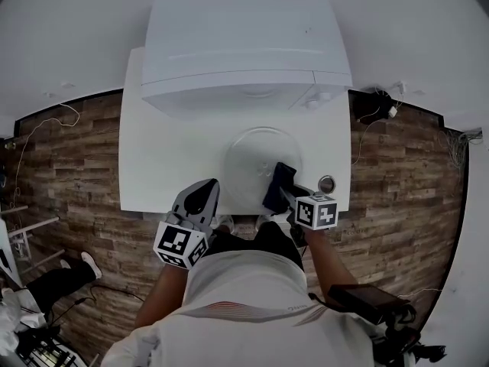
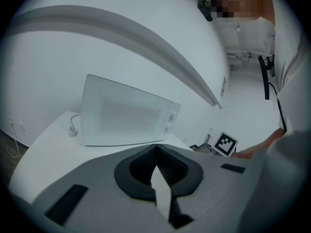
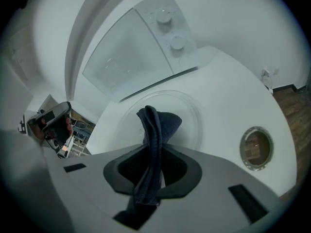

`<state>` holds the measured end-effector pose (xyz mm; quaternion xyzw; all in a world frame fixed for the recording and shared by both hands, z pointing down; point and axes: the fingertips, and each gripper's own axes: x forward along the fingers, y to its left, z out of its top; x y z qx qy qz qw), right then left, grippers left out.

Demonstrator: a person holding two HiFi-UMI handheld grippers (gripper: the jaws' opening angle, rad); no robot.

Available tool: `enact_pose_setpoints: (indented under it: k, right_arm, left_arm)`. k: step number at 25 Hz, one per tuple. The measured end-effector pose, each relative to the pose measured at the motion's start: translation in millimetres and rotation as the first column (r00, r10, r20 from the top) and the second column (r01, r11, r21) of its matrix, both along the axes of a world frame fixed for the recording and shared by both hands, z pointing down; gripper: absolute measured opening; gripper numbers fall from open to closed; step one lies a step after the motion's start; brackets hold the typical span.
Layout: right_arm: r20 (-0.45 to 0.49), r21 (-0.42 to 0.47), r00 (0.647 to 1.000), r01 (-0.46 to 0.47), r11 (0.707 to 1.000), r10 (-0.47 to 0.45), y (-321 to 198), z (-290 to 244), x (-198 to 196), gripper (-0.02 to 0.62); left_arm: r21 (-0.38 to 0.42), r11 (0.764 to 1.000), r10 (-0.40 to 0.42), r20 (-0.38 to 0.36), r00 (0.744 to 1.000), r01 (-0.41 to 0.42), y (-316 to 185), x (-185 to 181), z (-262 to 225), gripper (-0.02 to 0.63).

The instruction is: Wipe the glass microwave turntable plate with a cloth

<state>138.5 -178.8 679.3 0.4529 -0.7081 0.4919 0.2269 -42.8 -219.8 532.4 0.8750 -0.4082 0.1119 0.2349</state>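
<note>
Pinching a dark blue cloth in its jaws, the right gripper hangs over the round clear glass plate on the white table by the white microwave. The left gripper has its jaws pressed together, empty. Wiping seems ready to begin: the cloth needs to be pressed down and rubbed around.

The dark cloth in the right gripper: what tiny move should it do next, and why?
Probably press the cloth down onto the glass plate and slide it across. The right gripper is shut on the cloth, whose free end pokes out over the plate's near edge. Whether it touches the glass yet I cannot tell.
</note>
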Motion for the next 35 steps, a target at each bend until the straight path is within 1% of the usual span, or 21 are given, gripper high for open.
enact_pose_setpoints:
  k: [4,8,12,16,20,23,26,28,30,32,35]
  right_arm:
    - [-0.018,-0.010,0.999,-0.051,0.999,0.051,6.0,3.1,32.0,0.061]
    - [-0.027,-0.015,0.996,-0.085,0.996,0.085,9.9,1.8,51.9,0.061]
    - [-0.037,-0.015,0.994,-0.108,0.994,0.107,13.5,0.2,62.7,0.061]
    - [-0.028,-0.005,0.993,-0.117,0.993,0.117,14.7,0.2,62.5,0.061]
    - [-0.016,0.047,0.990,-0.136,0.990,0.137,8.5,-15.0,63.3,0.061]
    - [0.026,0.128,0.988,-0.156,0.979,0.154,-1.7,-38.0,62.3,0.061]
    - [0.074,0.209,0.985,-0.167,0.964,0.155,-8.4,-61.6,56.7,0.061]
    - [0.086,0.260,0.986,-0.164,0.952,0.146,-11.9,-76.1,51.5,0.061]
    - [0.095,0.321,0.985,-0.167,0.932,0.144,-17.5,-93.2,46.1,0.061]
    - [0.105,0.393,0.983,-0.180,0.902,0.150,-22.7,-115.1,40.8,0.061]
    - [0.105,0.510,0.982,-0.191,0.839,0.159,-26.4,-155.7,33.9,0.061]
  left_arm:
    - [0.003,1.000,0.016,-0.001,1.000,-0.016,-0.7,10.6,-1.4,0.011]
    - [-0.002,1.000,0.024,-0.004,1.000,-0.024,1.8,17.0,-2.2,0.011]
    - [-0.012,1.000,0.025,-0.013,1.000,-0.025,4.9,21.1,-1.9,0.011]
    - [-0.008,0.999,0.038,-0.013,0.999,-0.038,6.5,24.7,-1.2,0.011]
    - [0.001,0.999,0.043,-0.013,0.999,-0.043,7.4,21.7,-5.2,0.011]
    - [0.011,0.999,0.045,-0.011,0.999,-0.045,6.6,17.3,-8.6,0.011]
    - [0.022,0.999,0.050,-0.015,0.999,-0.050,6.2,15.2,-13.4,0.011]
    - [0.034,0.998,0.059,-0.020,0.998,-0.058,5.2,15.9,-17.5,0.011]
    - [0.052,0.996,0.069,-0.026,0.997,-0.067,3.3,15.6,-22.6,0.011]
    - [0.071,0.995,0.079,-0.032,0.996,-0.076,2.2,13.0,-28.5,0.011]
    - [0.102,0.991,0.094,-0.046,0.994,-0.089,0.4,7.1,-41.1,0.011]
